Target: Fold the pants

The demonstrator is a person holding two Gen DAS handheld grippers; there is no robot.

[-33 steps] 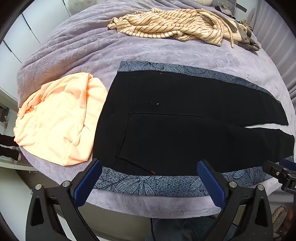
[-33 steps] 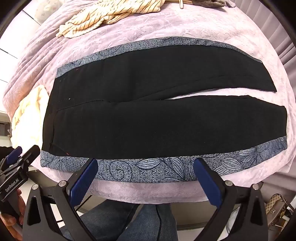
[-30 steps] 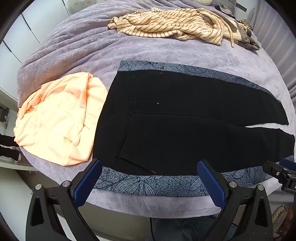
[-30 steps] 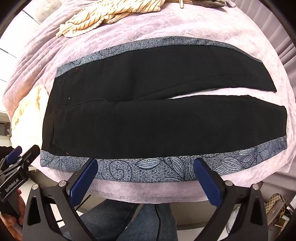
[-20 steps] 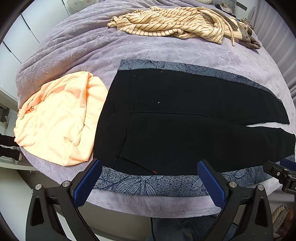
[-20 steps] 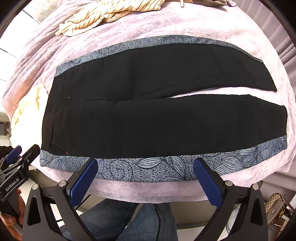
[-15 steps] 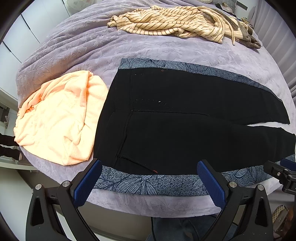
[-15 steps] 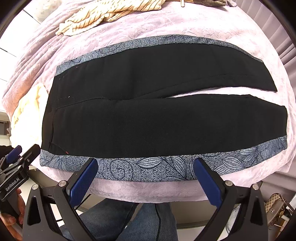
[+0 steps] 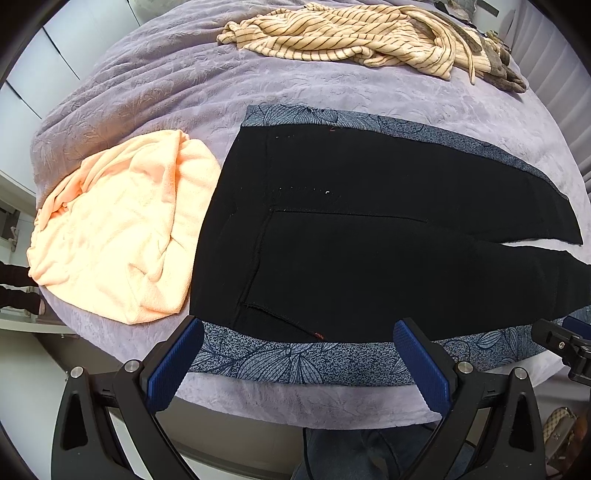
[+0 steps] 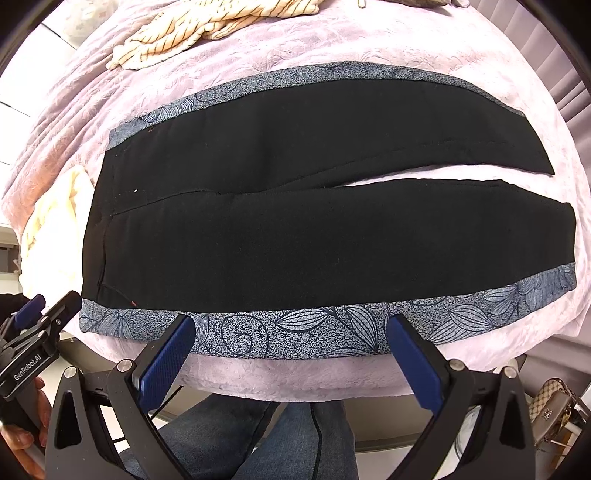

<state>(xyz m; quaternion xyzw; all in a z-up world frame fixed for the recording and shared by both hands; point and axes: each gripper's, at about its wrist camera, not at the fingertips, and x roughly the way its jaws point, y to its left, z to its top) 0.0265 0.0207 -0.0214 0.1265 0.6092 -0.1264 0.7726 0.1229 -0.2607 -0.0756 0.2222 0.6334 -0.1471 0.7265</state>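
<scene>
Black pants (image 9: 369, 240) with blue-grey leaf-patterned side bands lie flat on the lilac bedspread, waist to the left, both legs running right with a narrow gap between them. They also fill the right wrist view (image 10: 314, 221). My left gripper (image 9: 299, 354) is open and empty, hovering over the near patterned band close to the waist. My right gripper (image 10: 291, 349) is open and empty, over the near band further along the leg.
A crumpled peach towel (image 9: 118, 236) lies left of the waistband. A cream striped garment (image 9: 351, 33) lies at the far side of the bedspread (image 9: 147, 96). The bed's near edge runs just under the grippers. A patterned handbag (image 10: 554, 410) sits on the floor at right.
Both grippers have edged slightly forward over the near band; the pants have not moved and both grippers stay open.
</scene>
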